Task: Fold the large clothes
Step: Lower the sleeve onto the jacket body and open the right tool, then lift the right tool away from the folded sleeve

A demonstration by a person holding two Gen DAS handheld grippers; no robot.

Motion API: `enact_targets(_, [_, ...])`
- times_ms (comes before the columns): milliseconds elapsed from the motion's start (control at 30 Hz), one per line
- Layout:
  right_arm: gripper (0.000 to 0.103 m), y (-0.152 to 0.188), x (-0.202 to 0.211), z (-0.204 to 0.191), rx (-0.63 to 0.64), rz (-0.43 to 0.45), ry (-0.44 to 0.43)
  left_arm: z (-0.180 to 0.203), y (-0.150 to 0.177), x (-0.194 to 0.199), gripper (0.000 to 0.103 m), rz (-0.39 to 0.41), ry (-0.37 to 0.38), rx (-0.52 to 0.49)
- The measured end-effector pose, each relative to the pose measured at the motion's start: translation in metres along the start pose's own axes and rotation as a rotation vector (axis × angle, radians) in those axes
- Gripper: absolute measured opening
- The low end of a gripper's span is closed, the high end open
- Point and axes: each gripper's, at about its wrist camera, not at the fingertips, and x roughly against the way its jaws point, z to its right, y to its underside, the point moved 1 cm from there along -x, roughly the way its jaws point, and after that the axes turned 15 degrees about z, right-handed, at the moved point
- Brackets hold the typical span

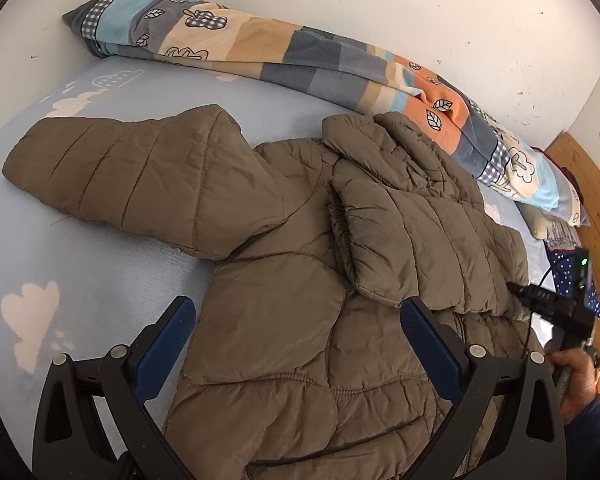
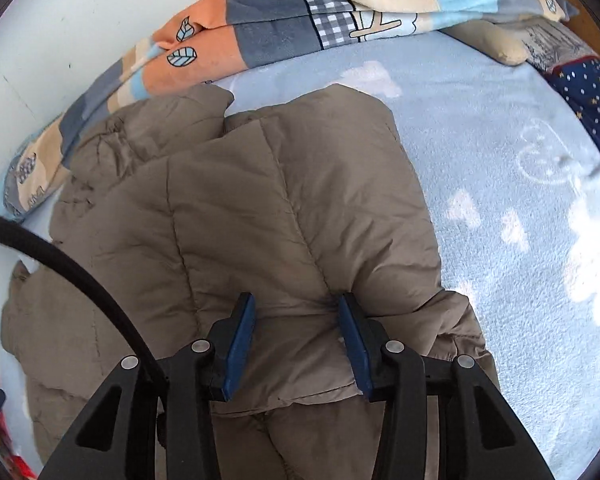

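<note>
A brown quilted puffer jacket (image 1: 284,264) lies flat on a light blue bed sheet (image 1: 80,260). One sleeve (image 1: 112,168) stretches out to the left. The other sleeve (image 1: 400,220) is folded over the body. My left gripper (image 1: 296,306) hovers open above the jacket's lower body, with nothing between its blue pads. My right gripper (image 2: 296,300) has its pads pressed into a puffy fold of the jacket (image 2: 260,200) near its edge. In the left wrist view the right gripper (image 1: 516,290) sits at the jacket's right side, held by a hand (image 1: 576,376).
A rolled patchwork blanket (image 1: 300,60) lies along the white wall behind the jacket. A navy star-print pillow (image 2: 592,92) and a wooden headboard (image 1: 592,200) are at the right. Bare sheet (image 2: 520,240) lies right of the jacket. A black cable (image 2: 60,256) crosses the right wrist view.
</note>
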Motion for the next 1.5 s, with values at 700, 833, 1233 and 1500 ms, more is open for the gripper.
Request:
enact_targets(700, [0.05, 0.07, 0.027, -0.205, 0.4, -0.045, -0.219, 0.008, 0.001, -0.004, 0.102, -0.001, -0.024, -0.035])
enact_targets(833, [0.05, 0.054, 0.056, -0.186, 0.331, -0.002, -0.265, 0.017, 0.004, -0.006, 0.102, 0.002, -0.026, -0.062])
enact_targets(1233, [0.057, 0.023, 0.05, -0.069, 0.215, -0.009, 0.008, 0.043, 0.018, -0.008, 0.102, -0.011, -0.019, -0.183])
enact_targets(1500, [0.059, 0.021, 0.095, -0.067, 0.158, 0.052, -0.083, 0.057, -0.003, 0.041, 0.102, 0.044, 0.047, -0.287])
